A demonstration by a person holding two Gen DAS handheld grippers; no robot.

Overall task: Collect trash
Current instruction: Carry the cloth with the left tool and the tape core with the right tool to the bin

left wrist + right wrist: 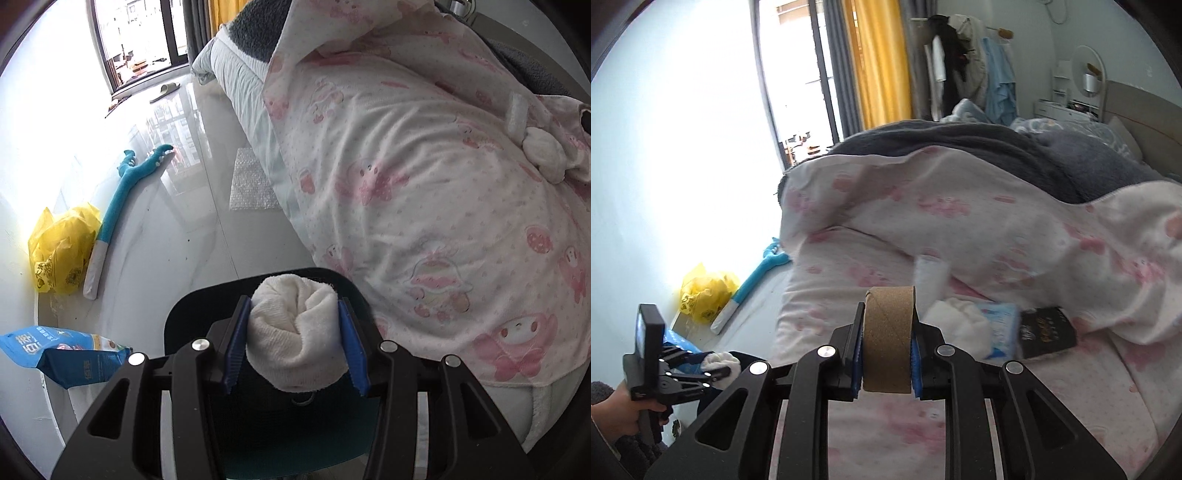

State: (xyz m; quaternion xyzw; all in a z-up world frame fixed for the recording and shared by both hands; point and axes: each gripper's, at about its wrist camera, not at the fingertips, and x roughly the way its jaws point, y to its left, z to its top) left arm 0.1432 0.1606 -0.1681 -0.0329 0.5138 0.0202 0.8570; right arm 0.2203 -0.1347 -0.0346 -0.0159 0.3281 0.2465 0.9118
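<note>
Blue-padded left gripper point(293, 332) is half-open, clamping a crumpled white tissue wad point(291, 332) over a black bin point(184, 317), tilted down; right gripper point(886, 354) pinches a brown cardboard tube point(888, 339) above the pink-printed bedspread point(997, 229).

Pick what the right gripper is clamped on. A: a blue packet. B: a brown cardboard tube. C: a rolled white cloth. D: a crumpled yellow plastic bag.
B: in the right wrist view the right gripper has its blue pads pressed on both sides of the brown cardboard tube, held above the pink-patterned white bedcover.
</note>
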